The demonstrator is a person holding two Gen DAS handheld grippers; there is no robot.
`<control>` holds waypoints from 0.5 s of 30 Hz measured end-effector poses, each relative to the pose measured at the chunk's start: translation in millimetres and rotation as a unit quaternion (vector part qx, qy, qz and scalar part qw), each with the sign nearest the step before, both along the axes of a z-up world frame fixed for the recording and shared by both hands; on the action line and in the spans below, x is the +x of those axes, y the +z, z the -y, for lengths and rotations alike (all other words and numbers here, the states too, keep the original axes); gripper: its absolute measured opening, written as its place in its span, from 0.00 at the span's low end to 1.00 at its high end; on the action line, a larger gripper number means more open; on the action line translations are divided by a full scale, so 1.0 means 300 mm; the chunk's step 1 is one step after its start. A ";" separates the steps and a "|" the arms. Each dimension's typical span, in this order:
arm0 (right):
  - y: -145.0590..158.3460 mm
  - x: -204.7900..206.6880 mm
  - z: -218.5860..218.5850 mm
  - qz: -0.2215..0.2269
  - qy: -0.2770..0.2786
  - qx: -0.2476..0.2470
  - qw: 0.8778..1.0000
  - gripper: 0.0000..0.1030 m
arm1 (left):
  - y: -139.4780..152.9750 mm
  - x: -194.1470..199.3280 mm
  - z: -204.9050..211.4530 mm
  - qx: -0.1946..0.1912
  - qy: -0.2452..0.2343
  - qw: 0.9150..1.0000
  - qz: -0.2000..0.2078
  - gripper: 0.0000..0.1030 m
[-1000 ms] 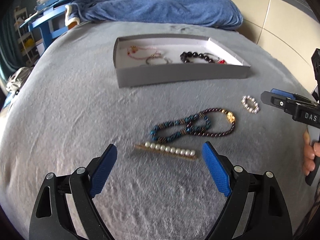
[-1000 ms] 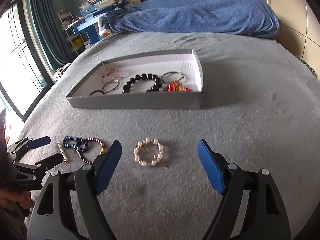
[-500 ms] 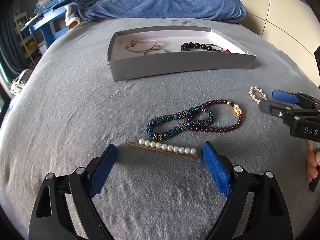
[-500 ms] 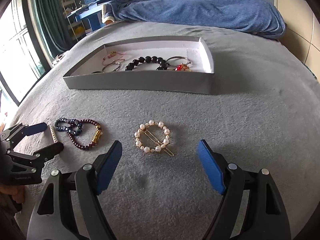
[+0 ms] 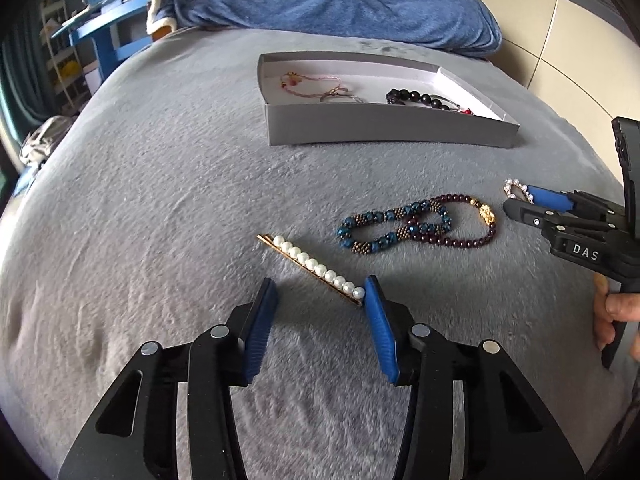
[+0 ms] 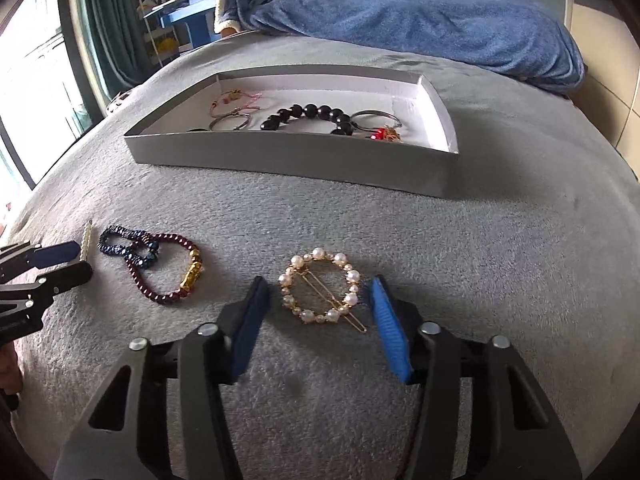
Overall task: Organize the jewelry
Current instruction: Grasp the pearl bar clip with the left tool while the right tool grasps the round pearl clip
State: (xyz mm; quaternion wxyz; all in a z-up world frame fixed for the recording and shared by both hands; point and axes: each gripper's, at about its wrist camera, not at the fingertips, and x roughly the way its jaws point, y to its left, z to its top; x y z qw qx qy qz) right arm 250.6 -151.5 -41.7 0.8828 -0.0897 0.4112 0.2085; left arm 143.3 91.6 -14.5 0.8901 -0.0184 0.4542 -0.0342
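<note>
Right wrist view: right gripper (image 6: 316, 304), jaws just narrowing yet unclamped around the round gold-wire pearl hair clip (image 6: 320, 290) nearer than the grey cardboard tray (image 6: 288, 156) (light, stiff, slippery pearls), should pinch its rim.

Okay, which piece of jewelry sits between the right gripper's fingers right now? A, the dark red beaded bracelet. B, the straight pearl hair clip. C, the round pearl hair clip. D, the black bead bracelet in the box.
C: in the right wrist view the round pearl hair clip lies on the grey blanket between the right gripper fingers, not yet pinched.
</note>
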 end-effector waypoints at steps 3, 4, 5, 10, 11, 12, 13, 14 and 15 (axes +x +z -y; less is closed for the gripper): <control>0.000 -0.003 -0.001 -0.001 0.001 0.002 1.000 0.46 | 0.002 -0.005 -0.004 -0.005 0.004 1.000 -0.001 0.46; 0.000 -0.003 0.001 -0.002 0.001 0.004 1.000 0.46 | 0.002 -0.006 -0.004 -0.006 0.004 1.000 -0.001 0.46; 0.000 -0.001 0.003 -0.004 0.000 0.006 1.000 0.46 | 0.003 -0.006 -0.004 -0.008 0.006 1.000 -0.002 0.46; -0.002 0.007 0.007 -0.010 -0.002 0.014 1.000 0.46 | 0.002 0.010 0.001 -0.031 0.010 0.999 0.003 0.46; -0.003 0.009 0.009 -0.012 -0.002 0.016 1.000 0.46 | 0.002 0.017 0.006 -0.031 0.009 0.999 0.004 0.46; -0.004 0.010 0.010 -0.012 -0.001 0.018 1.000 0.47 | 0.000 0.026 0.018 -0.030 0.004 1.000 0.006 0.45; -0.004 0.010 0.011 -0.013 -0.002 0.019 1.000 0.46 | -0.003 0.033 0.028 -0.025 0.000 1.000 0.008 0.43; -0.004 0.010 0.011 -0.013 -0.002 0.020 1.000 0.46 | -0.007 0.040 0.038 -0.018 -0.003 1.000 0.008 0.41; -0.004 0.010 0.012 -0.013 -0.002 0.021 1.000 0.46 | -0.012 0.047 0.048 -0.009 -0.006 1.000 0.010 0.37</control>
